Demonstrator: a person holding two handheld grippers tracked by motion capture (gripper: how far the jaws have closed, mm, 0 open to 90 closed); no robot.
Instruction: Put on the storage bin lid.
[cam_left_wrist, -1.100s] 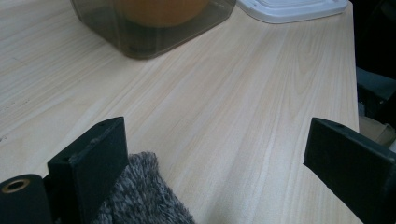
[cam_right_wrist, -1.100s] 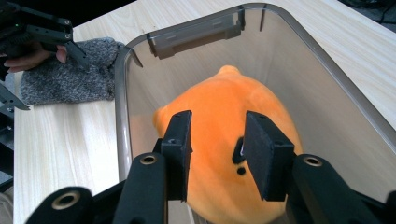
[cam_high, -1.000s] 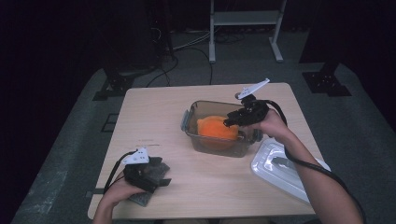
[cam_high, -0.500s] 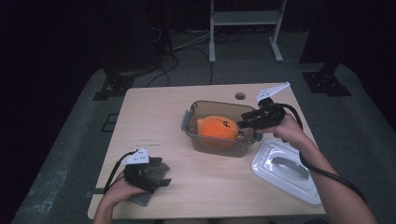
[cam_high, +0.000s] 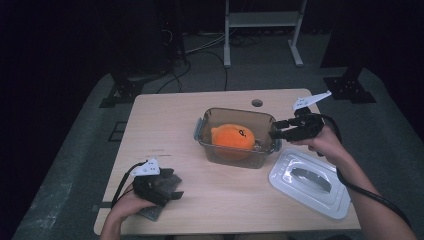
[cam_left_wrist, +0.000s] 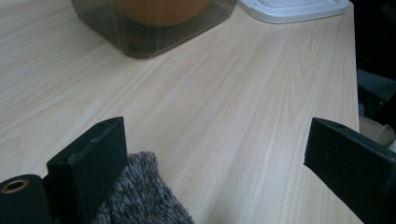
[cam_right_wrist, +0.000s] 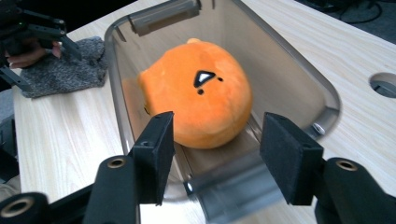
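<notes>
Looking along my right tongs (cam_right_wrist: 215, 156), I see the orange plush toy (cam_right_wrist: 198, 105) lying inside the clear box (cam_right_wrist: 299, 70) on the table (cam_high: 165, 125), just beyond the pads. The jaws stand apart above the box's near rim and have just been opening, with nothing pinched between them. My left tongs (cam_high: 167, 187) rest wide apart at the table's near edge over a grey knitted cloth (cam_left_wrist: 135, 198). The white lid (cam_high: 310, 182) lies beside the box.
</notes>
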